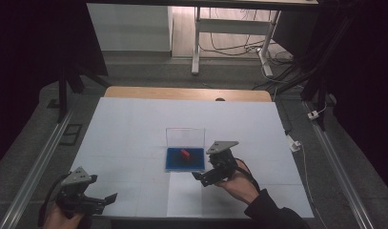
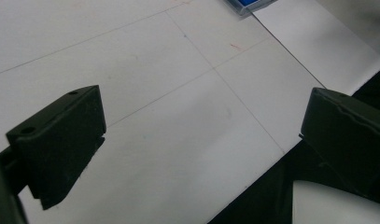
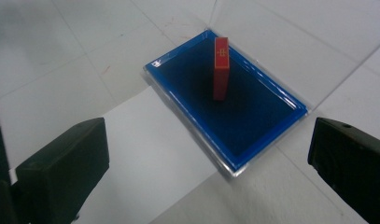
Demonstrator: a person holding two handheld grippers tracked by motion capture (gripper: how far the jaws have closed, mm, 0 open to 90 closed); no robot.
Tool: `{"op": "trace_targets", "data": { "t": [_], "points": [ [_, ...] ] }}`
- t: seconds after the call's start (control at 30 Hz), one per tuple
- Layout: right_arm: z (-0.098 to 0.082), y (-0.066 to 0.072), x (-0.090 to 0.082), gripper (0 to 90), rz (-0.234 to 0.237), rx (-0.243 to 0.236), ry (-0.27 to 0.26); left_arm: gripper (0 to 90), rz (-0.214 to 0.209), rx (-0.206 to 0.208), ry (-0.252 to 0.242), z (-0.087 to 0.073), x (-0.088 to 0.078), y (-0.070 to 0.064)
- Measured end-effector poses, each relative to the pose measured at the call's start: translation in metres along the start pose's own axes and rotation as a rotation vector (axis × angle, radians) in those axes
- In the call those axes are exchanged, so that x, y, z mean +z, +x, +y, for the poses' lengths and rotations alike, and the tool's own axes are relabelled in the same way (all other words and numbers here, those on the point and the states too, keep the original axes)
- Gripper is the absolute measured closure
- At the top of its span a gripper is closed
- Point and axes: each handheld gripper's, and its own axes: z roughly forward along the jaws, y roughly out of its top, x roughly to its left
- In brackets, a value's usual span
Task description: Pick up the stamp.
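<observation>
Two black two-jaw grippers, one shallow blue-lined tray with a clear upright lid, and one small red rectangular block make up the holdings on a white paper-covered worktop (image 1: 134, 129). Tray (image 1: 184, 160) lies at the worktop's centre, its clear lid (image 1: 184, 136) standing open on the far edge at 12 o'clock; the red block (image 1: 185, 153) stands on the blue lining, roughly mid-tray. In the right gripper view the block (image 3: 221, 67) stands on end, its long axis upright and a little tilted, a gold mark near the top of its face, and it sits ahead of the gripper toward 12 o'clock, between the lines of the two jaws but well beyond their tips. Right gripper (image 1: 211, 175), held in the person's right hand (image 1: 239, 183), hovers just beside the tray's near right corner, at about 4 o'clock from the block, jaws spread wide with nothing between them, pointing toward the tray. Left gripper (image 1: 94, 202) rests near the worktop's front left corner, at about 8 o'clock from the tray and well apart from it, jaws likewise spread and empty over bare paper. Judgement: the right gripper is the nearer to the block and the one better placed to reach it.
</observation>
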Motion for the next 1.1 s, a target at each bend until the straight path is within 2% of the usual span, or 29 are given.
{"op": "trace_targets", "data": {
  "t": [0.17,0.6,0.7,0.8,0.83,0.87,0.9,0.97,1.1],
  "points": [
    [0.011,-0.002,0.017,0.0,-0.008,-0.015,0.013,0.3,0.0,0.001,-0.001,0.0,0.0,0.0],
    [0.025,-0.009,0.054,0.7,-0.028,-0.02,0.053,0.4,0.001,0.004,0.001,0.0,0.0,-0.001],
    [0.027,-0.009,0.06,8.1,-0.032,-0.047,0.05,0.4,0.004,0.001,0.0,0.0,0.0,0.0],
    [0.03,-0.01,0.064,19.2,-0.034,-0.063,0.045,0.4,0.003,0.0,-0.001,0.0,0.0,0.0],
    [0.032,-0.01,0.066,29.9,-0.024,-0.061,0.049,0.4,0.003,0.0,-0.001,0.0,0.0,0.0],
    [0.032,-0.01,0.066,29.9,-0.024,-0.061,0.049,0.4,0.003,0.0,-0.001,0.0,0.0,0.0],
    [0.033,-0.01,0.067,34.5,-0.021,-0.073,0.054,0.4,0.002,0.0,-0.001,0.0,0.0,0.0],
    [0.035,-0.011,0.07,49.4,-0.002,-0.082,0.076,0.5,0.002,-0.001,-0.001,0.0,0.0,0.0],
    [0.035,-0.011,0.072,59.7,0.002,-0.079,0.086,0.5,0.002,0.0,-0.003,-0.001,-0.001,0.0]
  ]
}}
